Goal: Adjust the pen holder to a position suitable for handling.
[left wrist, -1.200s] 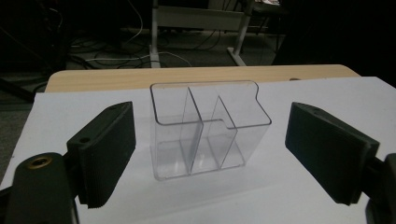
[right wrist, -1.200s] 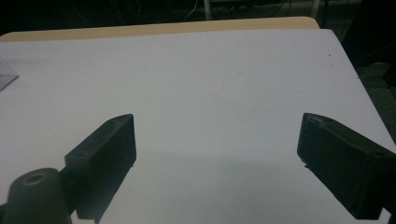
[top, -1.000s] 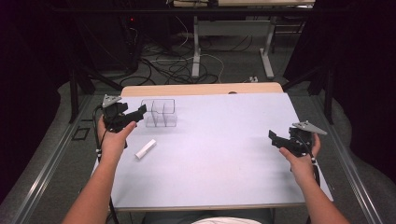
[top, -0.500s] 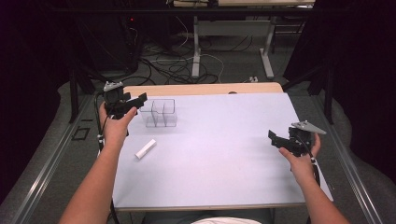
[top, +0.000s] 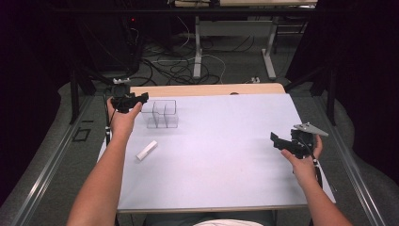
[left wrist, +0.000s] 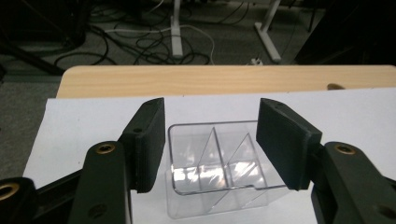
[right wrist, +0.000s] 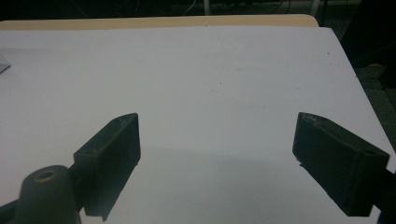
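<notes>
tray (top: pixel 162 113): clear, divided, far left of the desk (top: pixel 221 155), long axis left-right
left tongs (top: pixel 137 99): nearer; just left of tray, released, jaws have just been closing with the tray between them, untouched
stick (top: pixel 146 150): near of tray, apart
right tongs (top: pixel 277 139): well apart, released, empty
room: open rightward

Left claw (top: pixel 140 98) just beside clear divided box (top: pixel 162 114), far-left table corner.
</notes>
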`<action>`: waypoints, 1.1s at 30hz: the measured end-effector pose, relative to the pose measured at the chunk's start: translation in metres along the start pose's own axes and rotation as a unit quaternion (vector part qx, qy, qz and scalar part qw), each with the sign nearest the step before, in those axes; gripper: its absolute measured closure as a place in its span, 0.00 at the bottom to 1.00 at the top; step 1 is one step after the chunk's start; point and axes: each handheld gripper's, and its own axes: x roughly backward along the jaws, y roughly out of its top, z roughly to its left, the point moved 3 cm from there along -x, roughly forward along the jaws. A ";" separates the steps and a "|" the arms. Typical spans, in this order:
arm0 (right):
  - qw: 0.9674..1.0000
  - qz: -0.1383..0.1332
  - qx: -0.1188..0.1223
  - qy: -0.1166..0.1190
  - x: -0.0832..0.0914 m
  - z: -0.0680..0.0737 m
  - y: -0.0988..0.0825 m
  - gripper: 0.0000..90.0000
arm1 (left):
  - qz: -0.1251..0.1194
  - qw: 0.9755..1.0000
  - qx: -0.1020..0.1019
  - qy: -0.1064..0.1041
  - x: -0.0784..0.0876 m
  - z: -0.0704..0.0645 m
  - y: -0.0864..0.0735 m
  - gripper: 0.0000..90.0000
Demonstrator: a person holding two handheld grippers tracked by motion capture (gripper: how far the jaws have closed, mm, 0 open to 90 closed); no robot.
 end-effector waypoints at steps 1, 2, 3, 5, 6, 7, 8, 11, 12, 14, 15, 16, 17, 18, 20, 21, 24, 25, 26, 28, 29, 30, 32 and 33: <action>1.000 -0.003 0.000 -0.004 -0.001 0.000 0.000 0.16 | 0.015 1.000 -0.005 0.003 -0.004 0.003 -0.002 0.48; 1.000 -0.003 0.000 -0.004 -0.001 0.000 0.000 0.16 | 0.015 1.000 -0.005 0.003 -0.004 0.003 -0.002 0.49; 1.000 0.007 0.001 0.000 0.000 0.000 -0.001 0.16 | 0.022 1.000 0.001 0.013 -0.009 0.005 -0.004 0.50; 1.000 0.005 0.000 0.002 -0.002 0.000 -0.001 0.16 | 0.038 0.999 -0.003 0.020 -0.012 0.007 -0.005 0.52; 1.000 0.005 0.000 0.002 -0.002 0.000 -0.002 0.16 | 0.041 0.999 -0.004 0.024 -0.014 0.008 -0.006 0.53; 1.000 0.005 0.000 0.003 -0.002 0.000 -0.002 0.16 | 0.043 0.999 -0.004 0.028 -0.016 0.008 -0.007 0.54; 1.000 0.005 0.000 0.003 -0.002 0.000 -0.002 0.16 | 0.046 0.998 -0.007 0.031 -0.017 0.009 -0.008 0.55; 1.000 0.008 -0.001 0.003 -0.002 0.000 -0.002 0.16 | 0.055 0.998 -0.008 0.037 -0.022 0.010 -0.009 0.59; 1.000 0.007 -0.002 0.006 -0.002 0.000 -0.002 0.16 | 0.057 0.998 -0.010 0.039 -0.023 0.010 -0.009 0.60; 1.000 0.010 -0.005 0.005 -0.003 0.000 -0.003 0.16 | 0.060 0.997 -0.016 0.045 -0.025 0.011 -0.010 0.61; 1.000 0.011 -0.006 0.008 -0.003 0.000 -0.003 0.16 | 0.058 0.997 -0.016 0.046 -0.027 0.011 -0.011 0.63; 1.000 0.010 -0.002 0.008 -0.003 0.000 -0.003 0.16 | 0.064 0.997 -0.014 0.043 -0.028 0.011 -0.011 0.64; 1.000 0.011 -0.002 0.009 -0.003 0.000 -0.003 0.16 | 0.063 0.997 -0.013 0.041 -0.029 0.011 -0.012 0.65; 1.000 0.011 -0.003 0.010 -0.004 0.000 -0.003 0.16 | 0.067 0.997 -0.015 0.041 -0.030 0.011 -0.012 0.67; 1.000 0.011 -0.002 0.010 -0.004 0.000 -0.004 0.16 | 0.073 0.996 -0.016 0.042 -0.032 0.011 -0.014 0.71; 1.000 0.012 -0.002 0.011 -0.004 0.000 -0.004 0.16 | 0.075 0.996 -0.014 0.041 -0.033 0.011 -0.014 0.72; 1.000 0.014 -0.001 0.012 -0.004 0.000 -0.004 0.16 | 0.083 0.995 -0.018 0.044 -0.037 0.011 -0.016 0.75; 1.000 0.014 -0.001 0.012 -0.004 0.000 -0.004 0.16 | 0.087 0.995 -0.018 0.042 -0.037 0.011 -0.017 0.76; 1.000 0.014 -0.001 0.012 -0.004 0.000 -0.004 0.16 | 0.087 0.995 -0.018 0.044 -0.038 0.011 -0.017 0.76; 1.000 0.014 -0.001 0.012 -0.004 0.000 -0.004 0.16 | 0.089 0.995 -0.018 0.048 -0.039 0.012 -0.017 0.78; 1.000 0.015 -0.002 0.012 -0.005 0.000 -0.004 0.16 | 0.091 0.995 -0.016 0.048 -0.039 0.012 -0.017 0.79; 1.000 0.016 -0.002 0.010 -0.005 0.000 -0.005 0.16 | 0.090 0.995 -0.013 0.049 -0.040 0.012 -0.017 0.79; 1.000 0.017 -0.003 0.013 -0.005 0.000 -0.005 0.16 | 0.093 0.994 -0.012 0.049 -0.042 0.013 -0.019 0.81; 1.000 0.018 -0.003 0.013 -0.005 0.000 -0.005 0.16 | 0.100 0.994 -0.015 0.047 -0.042 0.014 -0.019 0.82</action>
